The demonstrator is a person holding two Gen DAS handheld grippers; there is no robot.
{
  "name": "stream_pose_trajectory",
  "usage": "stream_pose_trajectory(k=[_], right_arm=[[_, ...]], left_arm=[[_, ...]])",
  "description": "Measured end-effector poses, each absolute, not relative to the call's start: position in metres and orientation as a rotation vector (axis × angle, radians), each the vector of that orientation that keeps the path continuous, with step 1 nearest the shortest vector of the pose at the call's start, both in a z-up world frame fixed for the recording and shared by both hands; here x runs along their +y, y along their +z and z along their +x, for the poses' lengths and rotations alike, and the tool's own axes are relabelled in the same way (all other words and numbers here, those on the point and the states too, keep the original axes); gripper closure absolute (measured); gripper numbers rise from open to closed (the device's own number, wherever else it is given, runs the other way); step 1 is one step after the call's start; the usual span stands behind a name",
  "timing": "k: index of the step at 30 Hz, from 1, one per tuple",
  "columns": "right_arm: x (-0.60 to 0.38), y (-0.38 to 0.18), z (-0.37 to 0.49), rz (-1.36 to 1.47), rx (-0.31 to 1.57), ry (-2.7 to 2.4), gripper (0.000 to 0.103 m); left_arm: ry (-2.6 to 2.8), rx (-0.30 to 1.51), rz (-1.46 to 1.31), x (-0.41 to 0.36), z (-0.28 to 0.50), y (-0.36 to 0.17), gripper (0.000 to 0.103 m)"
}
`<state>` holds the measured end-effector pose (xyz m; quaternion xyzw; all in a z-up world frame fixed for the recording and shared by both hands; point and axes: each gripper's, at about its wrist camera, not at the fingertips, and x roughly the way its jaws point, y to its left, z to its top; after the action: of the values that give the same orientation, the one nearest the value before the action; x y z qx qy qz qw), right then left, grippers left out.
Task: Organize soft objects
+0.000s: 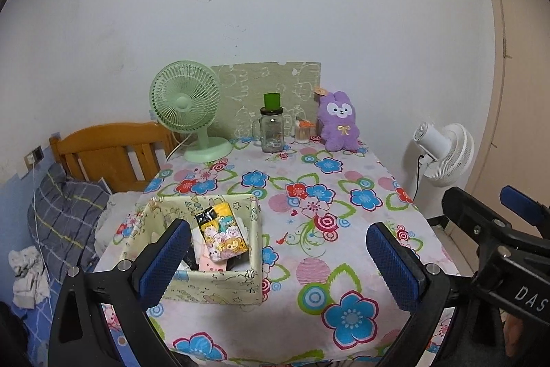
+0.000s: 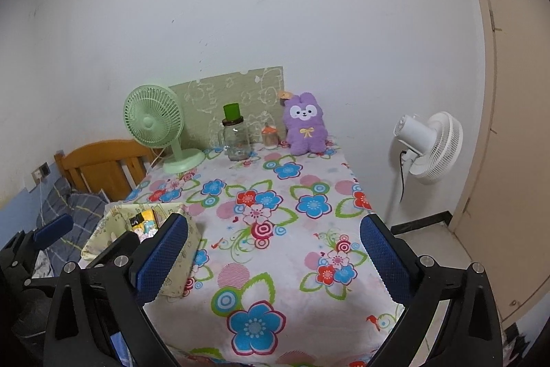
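Now | both grippers (image 1: 278,258) (image 2: 273,258) wide, empty | tablecloth (image 2: 292,250) middle bare

This is a bedroom in a home; a table (image 2: 309,263) under a flowered cloth stands against a plain white wall; to its left a wooden headboard (image 1: 110,153) rises over a bed with a grey checked pillow (image 1: 65,215); at the table's far edge stand a green desk fan (image 1: 187,109), a glass jar (image 1: 272,129) and a purple plush toy (image 1: 338,121); to the table's right a white standing fan (image 2: 429,147) sits on the floor beside a beige door (image 2: 508,126).
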<state>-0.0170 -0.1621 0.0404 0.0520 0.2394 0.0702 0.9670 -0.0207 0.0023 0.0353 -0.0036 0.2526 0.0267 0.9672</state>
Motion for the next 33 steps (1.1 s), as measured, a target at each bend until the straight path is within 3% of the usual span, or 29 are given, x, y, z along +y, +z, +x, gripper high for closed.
stream_pose_trajectory(k=[33], right_arm=[[-0.1591, 0.0445, -0.0155, 0.084, 0.473, 0.175, 0.001]], left_arm=[[0.109, 0.495, -0.040, 0.0129, -0.0295, 0.0375, 0.000]])
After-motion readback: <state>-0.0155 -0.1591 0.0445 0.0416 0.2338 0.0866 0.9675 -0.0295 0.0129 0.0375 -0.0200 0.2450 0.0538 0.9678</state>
